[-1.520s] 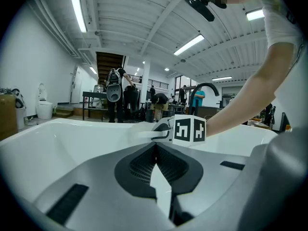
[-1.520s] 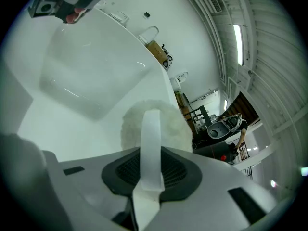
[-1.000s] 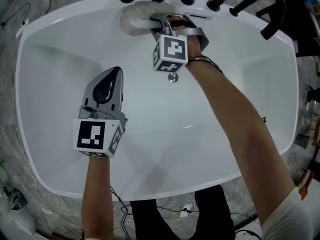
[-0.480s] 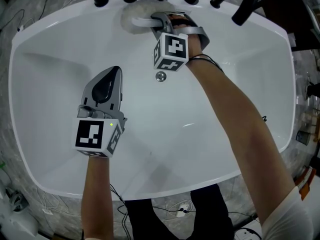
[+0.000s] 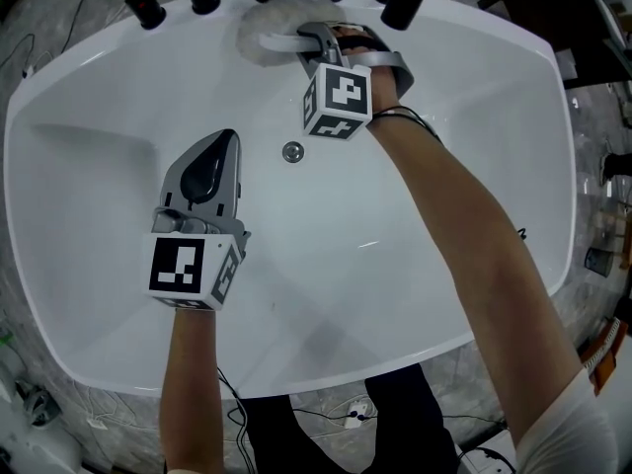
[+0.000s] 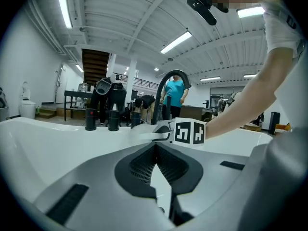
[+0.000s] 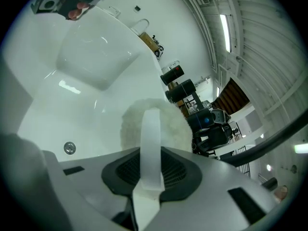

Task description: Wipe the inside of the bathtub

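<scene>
Head view shows the white bathtub [image 5: 99, 186] from above, its near rim cut off where the person's body begins. The right gripper [image 5: 301, 39] reaches to the far wall, its jaws clamped on the white strap [image 7: 150, 143] of a fluffy white pad [image 5: 272, 16]; the pad lies against the wall just under the rim, and the gripper body covers part of it. The left gripper [image 5: 229, 141] hovers over the tub floor, well apart from the pad, its jaws pressed together with nothing between them. The drain [image 5: 292, 151] sits between the two grippers. Black fittings [image 5: 148, 8] on the far rim are clipped by the top edge.
</scene>
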The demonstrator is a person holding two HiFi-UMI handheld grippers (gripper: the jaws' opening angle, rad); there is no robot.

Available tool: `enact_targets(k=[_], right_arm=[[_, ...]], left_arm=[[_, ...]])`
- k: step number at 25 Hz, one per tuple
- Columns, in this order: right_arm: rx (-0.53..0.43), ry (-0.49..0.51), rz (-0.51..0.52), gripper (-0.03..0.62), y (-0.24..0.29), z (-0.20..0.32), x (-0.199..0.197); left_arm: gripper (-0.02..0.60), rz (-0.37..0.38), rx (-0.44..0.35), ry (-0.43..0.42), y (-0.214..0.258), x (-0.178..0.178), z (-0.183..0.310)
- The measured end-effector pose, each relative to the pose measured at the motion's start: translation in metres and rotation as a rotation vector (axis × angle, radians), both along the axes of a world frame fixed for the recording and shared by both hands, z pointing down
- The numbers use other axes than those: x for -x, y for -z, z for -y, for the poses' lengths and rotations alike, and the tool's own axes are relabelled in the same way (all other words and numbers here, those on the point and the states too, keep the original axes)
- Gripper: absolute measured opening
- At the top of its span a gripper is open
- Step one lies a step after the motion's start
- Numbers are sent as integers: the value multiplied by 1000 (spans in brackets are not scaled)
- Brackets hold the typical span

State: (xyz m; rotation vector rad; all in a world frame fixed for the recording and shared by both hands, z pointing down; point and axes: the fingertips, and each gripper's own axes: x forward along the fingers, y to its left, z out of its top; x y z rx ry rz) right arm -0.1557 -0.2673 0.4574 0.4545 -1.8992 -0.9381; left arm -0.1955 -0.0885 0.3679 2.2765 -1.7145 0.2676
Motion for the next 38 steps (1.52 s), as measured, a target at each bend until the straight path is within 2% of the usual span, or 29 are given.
enact_targets(k=[15, 30, 38], right_arm=[[-7, -12, -7, 91, -5, 21, -78], [-27, -48, -42, 91, -16, 61, -201], [-40, -85, -55, 91, -17, 78, -261]], left_arm=[[11, 19, 0, -28, -5, -74, 26], [11, 12, -4, -107, -12, -186, 75], [11, 18, -7, -149, -16, -234, 90]])
